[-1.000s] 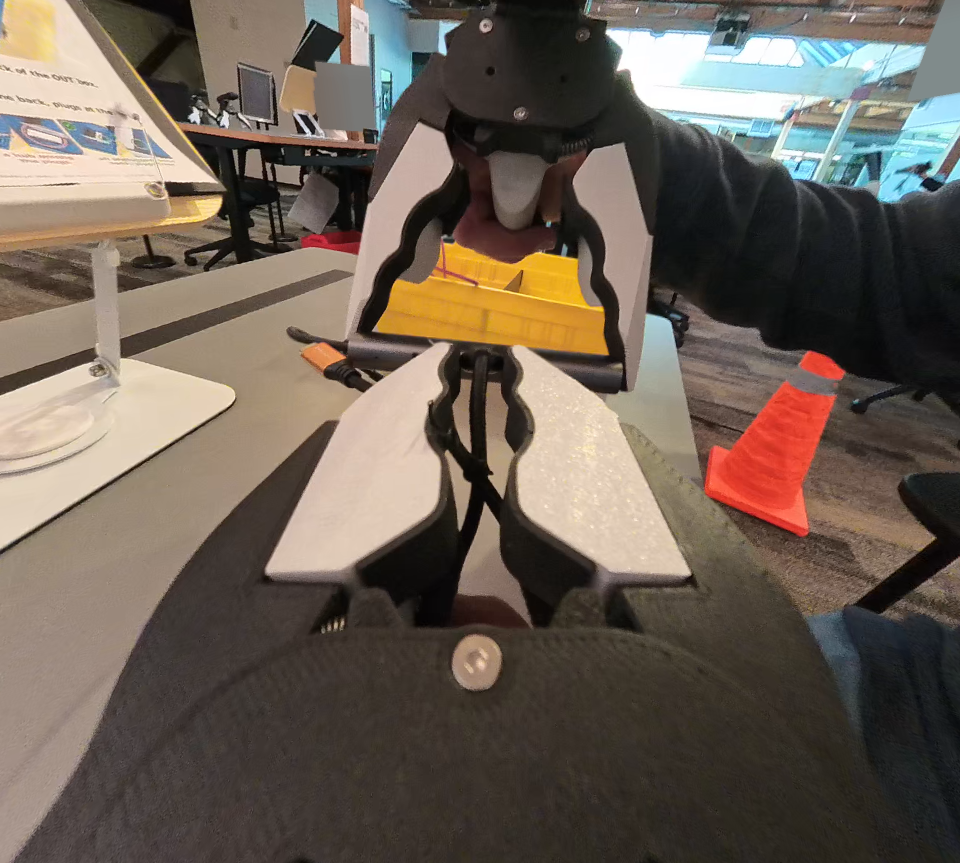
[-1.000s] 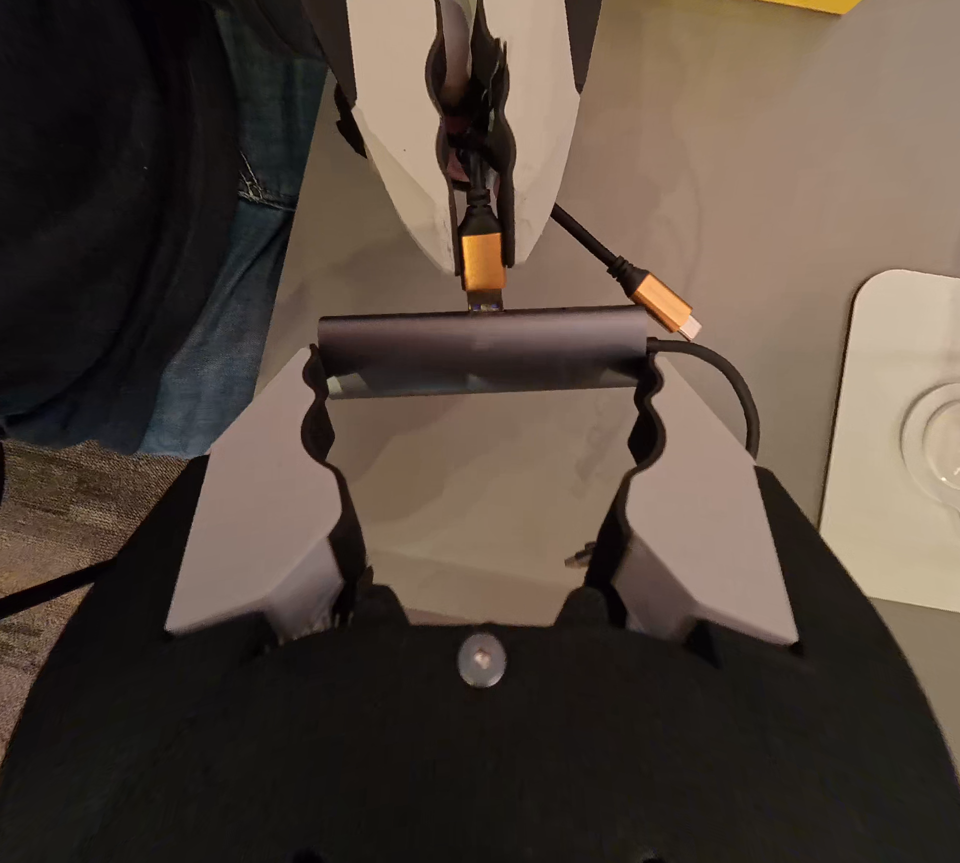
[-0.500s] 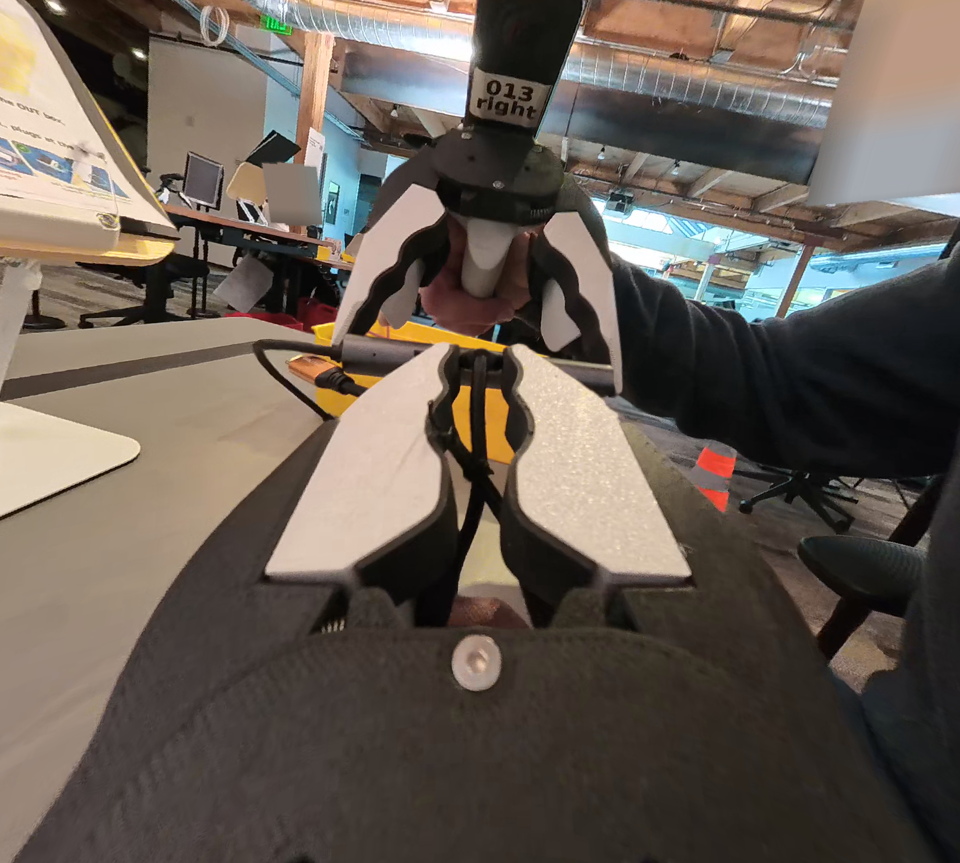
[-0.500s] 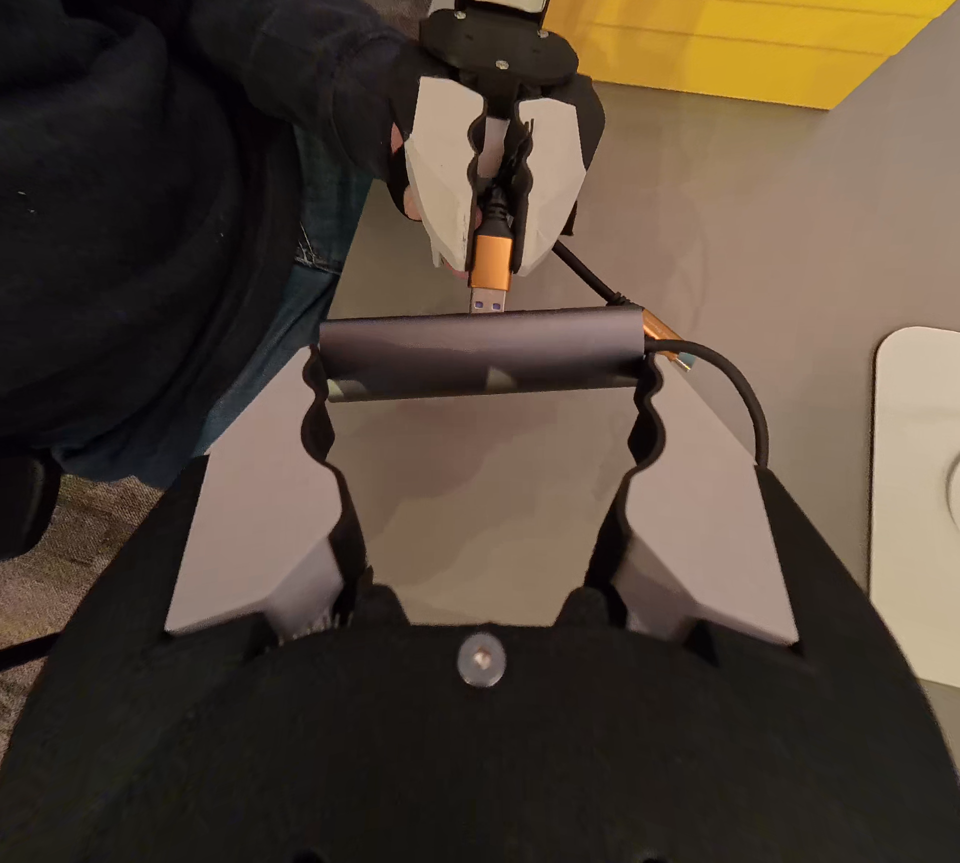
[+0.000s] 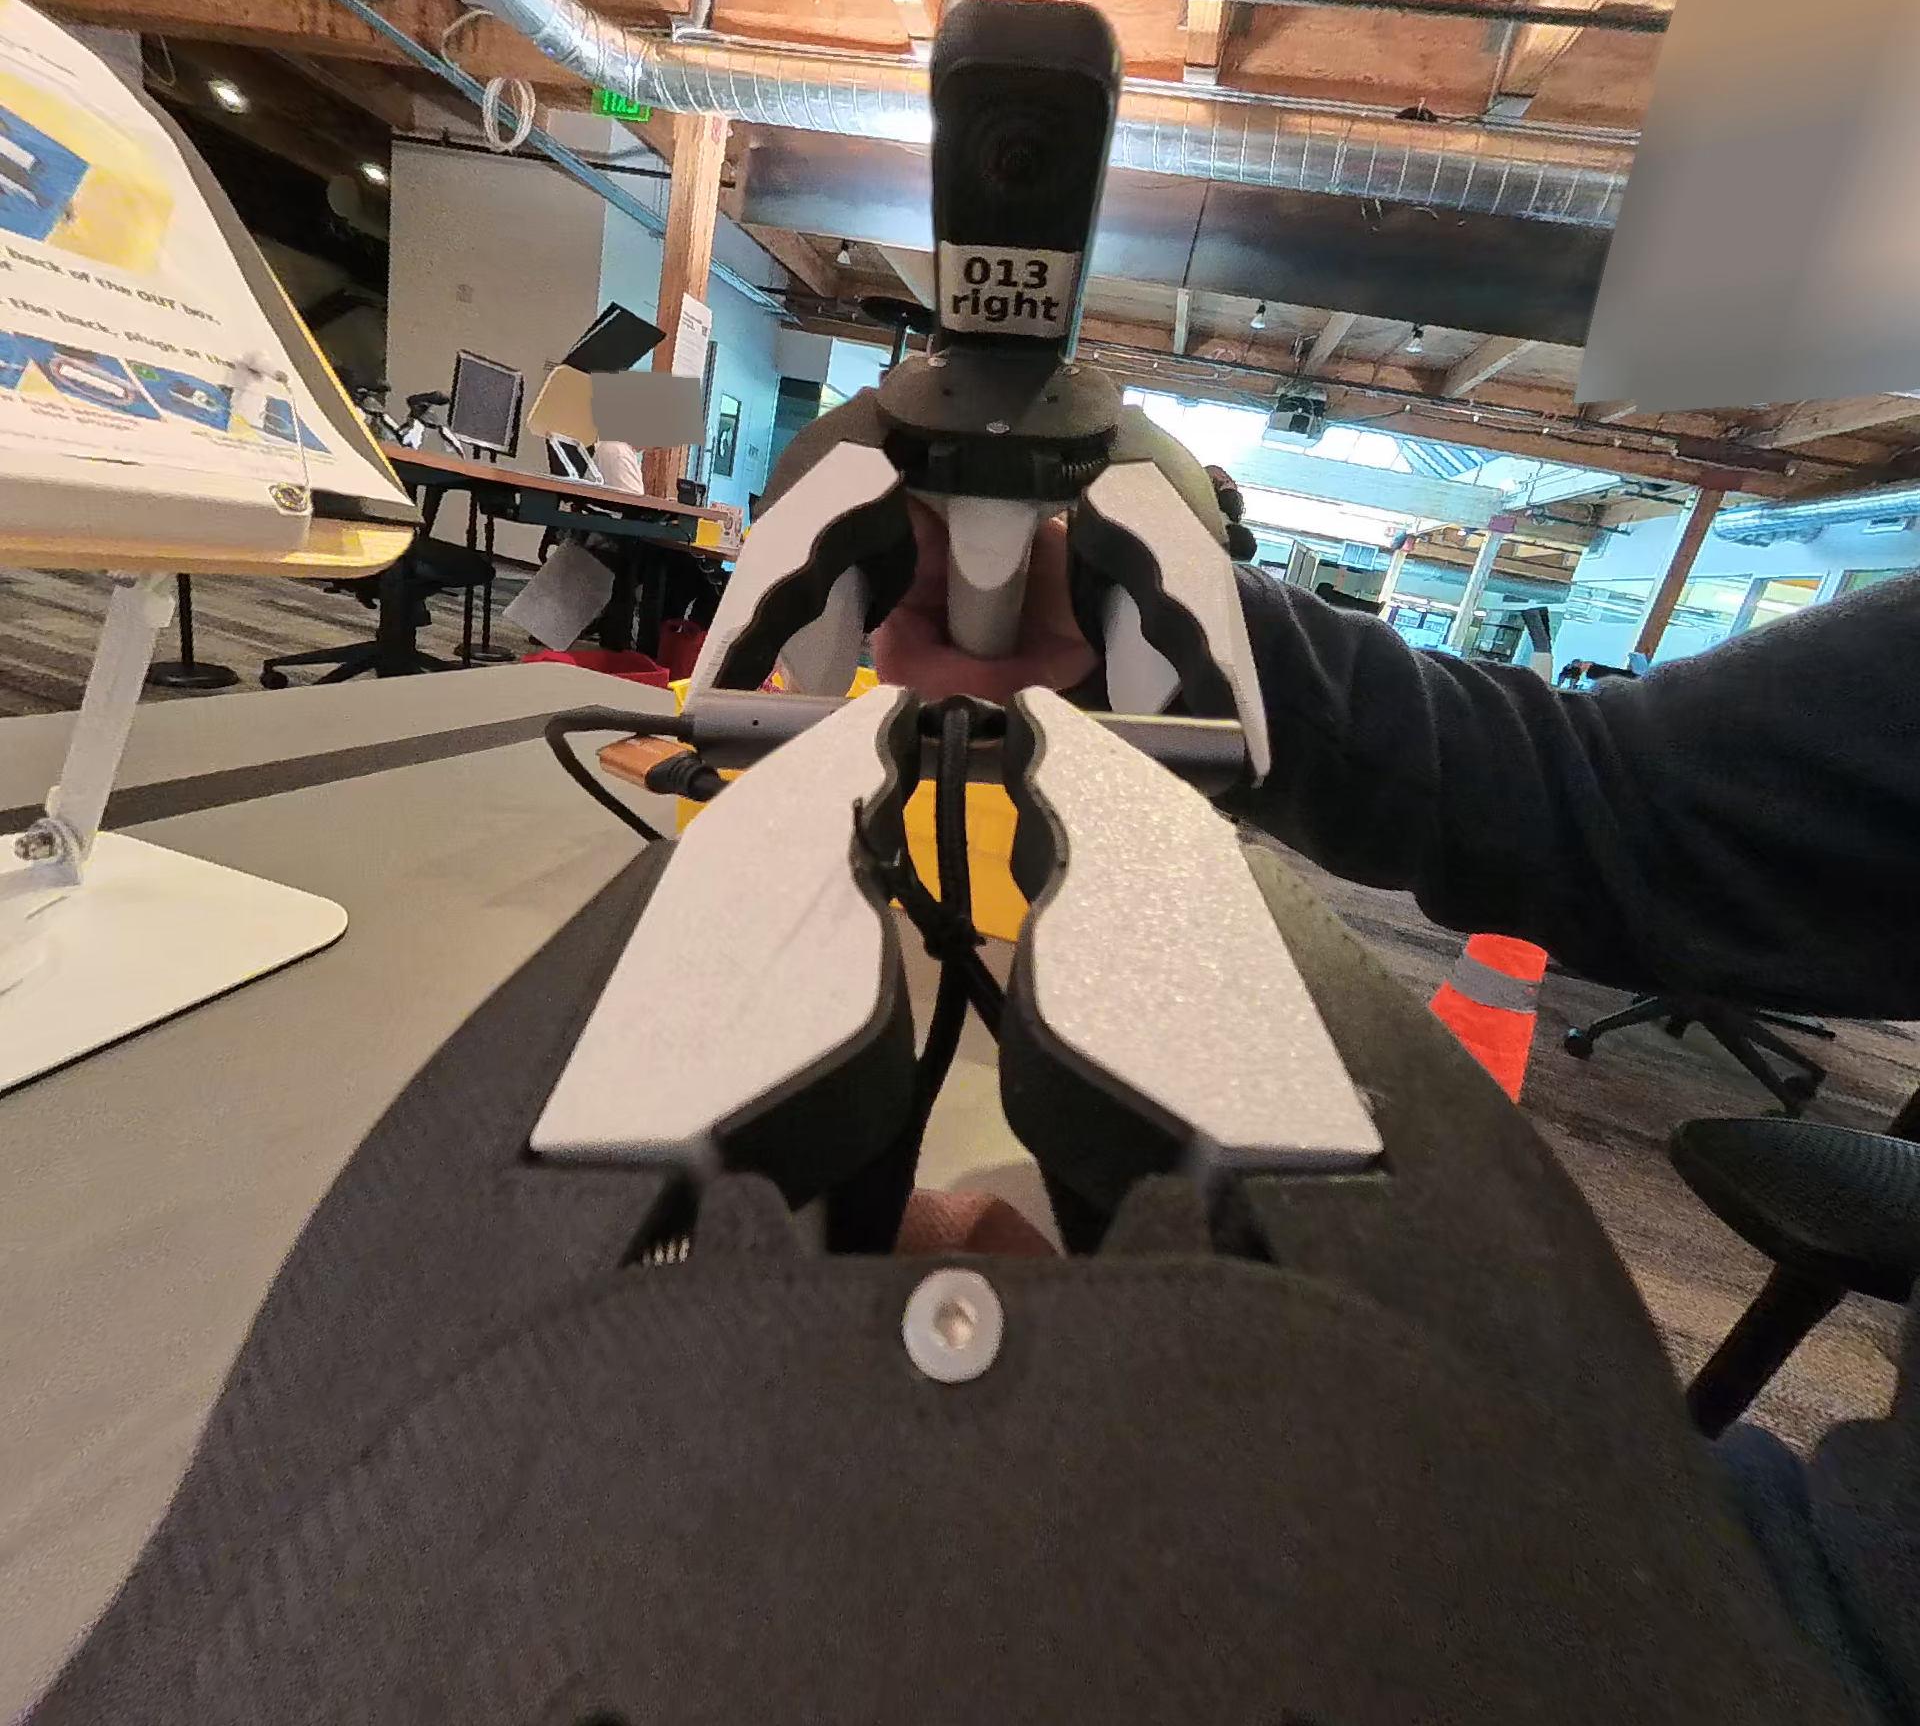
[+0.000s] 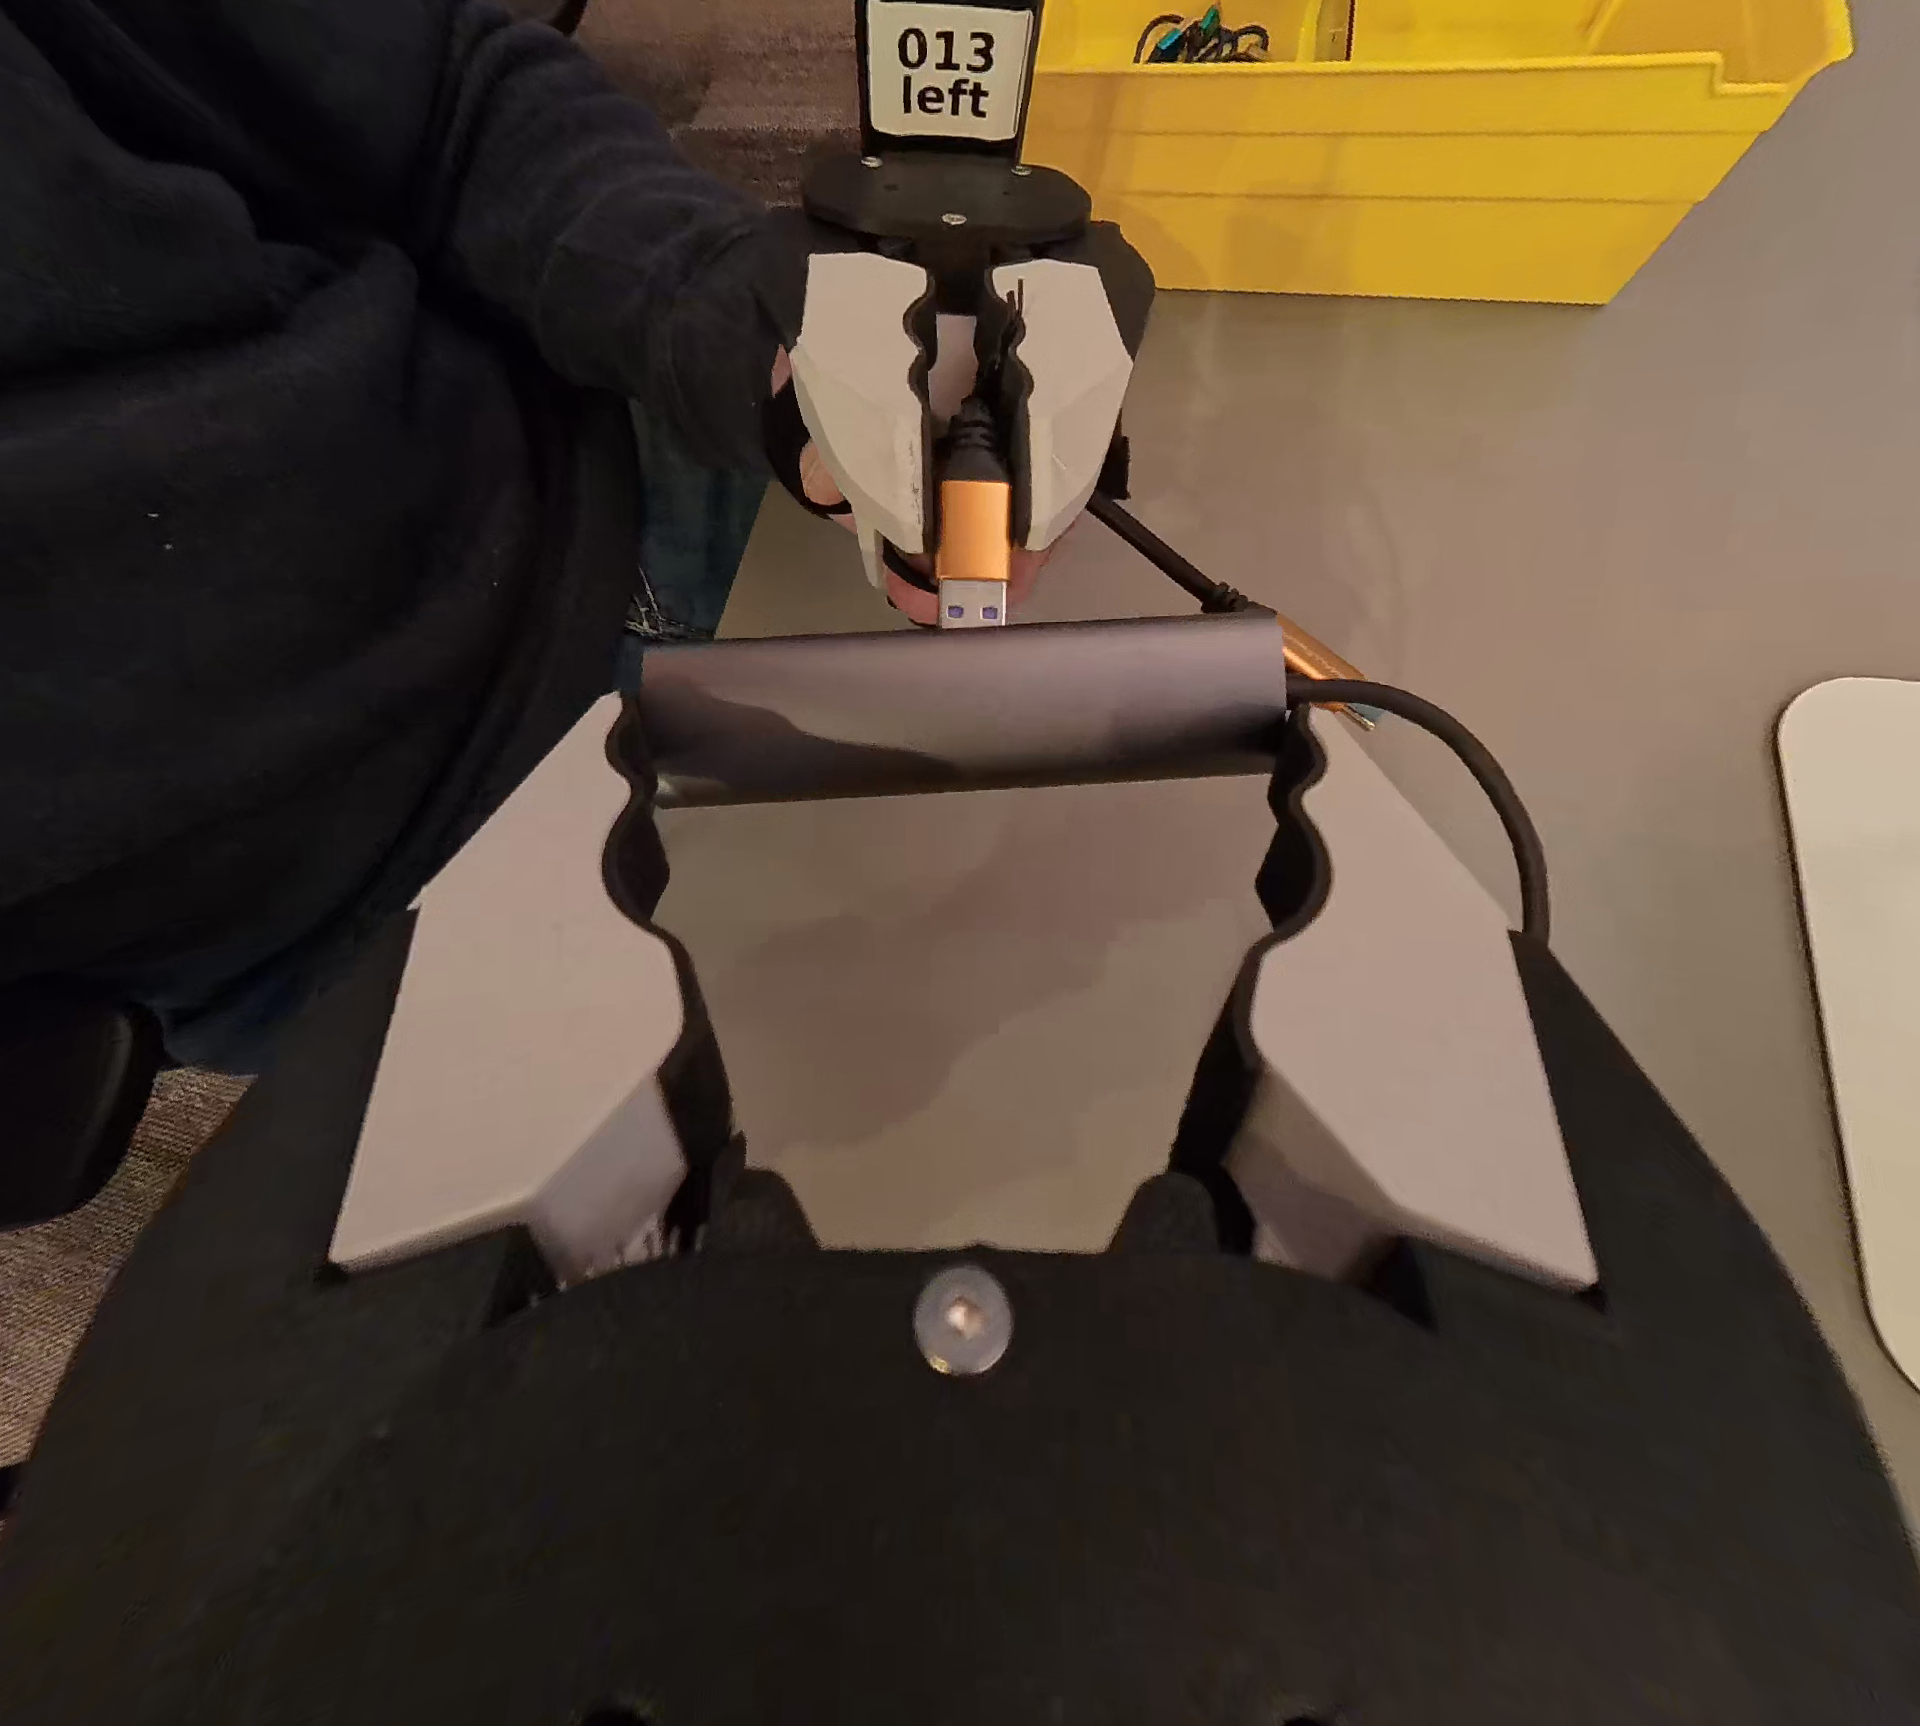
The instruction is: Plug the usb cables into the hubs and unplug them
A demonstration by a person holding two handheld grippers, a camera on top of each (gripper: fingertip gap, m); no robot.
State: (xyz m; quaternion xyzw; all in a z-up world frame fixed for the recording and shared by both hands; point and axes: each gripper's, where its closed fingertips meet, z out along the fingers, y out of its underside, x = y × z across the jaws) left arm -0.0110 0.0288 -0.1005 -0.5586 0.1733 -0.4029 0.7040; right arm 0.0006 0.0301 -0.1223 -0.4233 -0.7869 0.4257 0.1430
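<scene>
Plug (image 6: pixel 974 549) withdrawn from hub (image 6: pixel 961 702) | left gripper (image 5: pixel 956 726) clamps plug | right gripper (image 6: pixel 961 746) grips hub | right view shows bare connector

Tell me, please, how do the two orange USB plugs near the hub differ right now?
The held orange plug is pinched by the shut left gripper, metal tip facing the grey hub; the loose orange plug is ungripped, mostly hidden past the hub's right end. The held one shows fully. Both have black cables.

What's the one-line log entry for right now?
left gripper: shut on orange USB plug | right gripper: shut on grey hub | plug tip at hub edge, metal end visible, not seated
</scene>
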